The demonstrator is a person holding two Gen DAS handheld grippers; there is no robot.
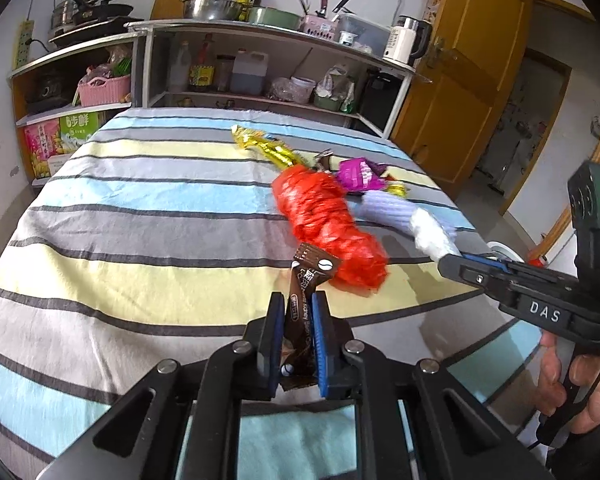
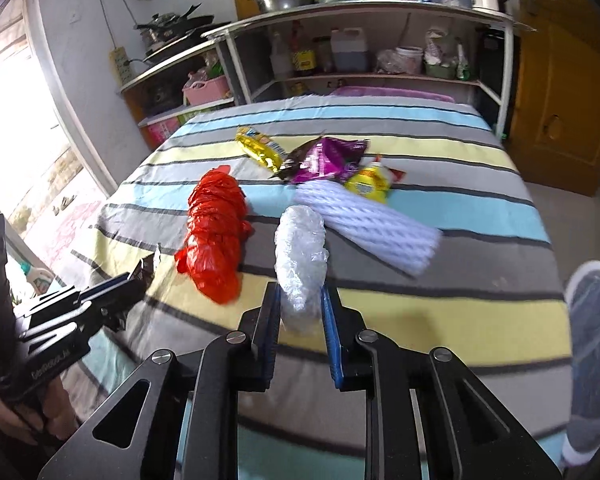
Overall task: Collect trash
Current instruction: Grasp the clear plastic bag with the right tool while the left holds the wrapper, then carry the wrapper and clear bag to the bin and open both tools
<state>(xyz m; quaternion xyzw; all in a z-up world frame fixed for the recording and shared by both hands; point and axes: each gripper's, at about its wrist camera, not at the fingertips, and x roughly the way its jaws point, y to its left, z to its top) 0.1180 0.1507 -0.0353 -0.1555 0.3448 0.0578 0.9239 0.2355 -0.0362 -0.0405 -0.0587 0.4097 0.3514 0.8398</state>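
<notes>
On the striped tablecloth (image 1: pixel 140 208) lies a heap of trash: a crumpled red plastic bag (image 1: pixel 324 220) (image 2: pixel 216 224), a lilac foam net (image 2: pixel 372 220), a purple snack wrapper (image 2: pixel 328 158), a gold wrapper (image 1: pixel 266 146) and a small yellow packet (image 2: pixel 370 184). My left gripper (image 1: pixel 298 300) is shut on a brown coffee sachet (image 1: pixel 308 276), just in front of the red bag. My right gripper (image 2: pixel 300 296) is shut on a crumpled clear plastic bag (image 2: pixel 300 248), between the red bag and the foam net. Each gripper shows in the other's view: right (image 1: pixel 446 260), left (image 2: pixel 140 276).
A white-rimmed bin (image 2: pixel 592 340) stands off the table's right edge, near the right hand. Shelves (image 1: pixel 268 64) with bottles, bowls and a kettle line the far side. A wooden door (image 1: pixel 468 72) is at the back right. A bright window (image 2: pixel 16 120) is to the left.
</notes>
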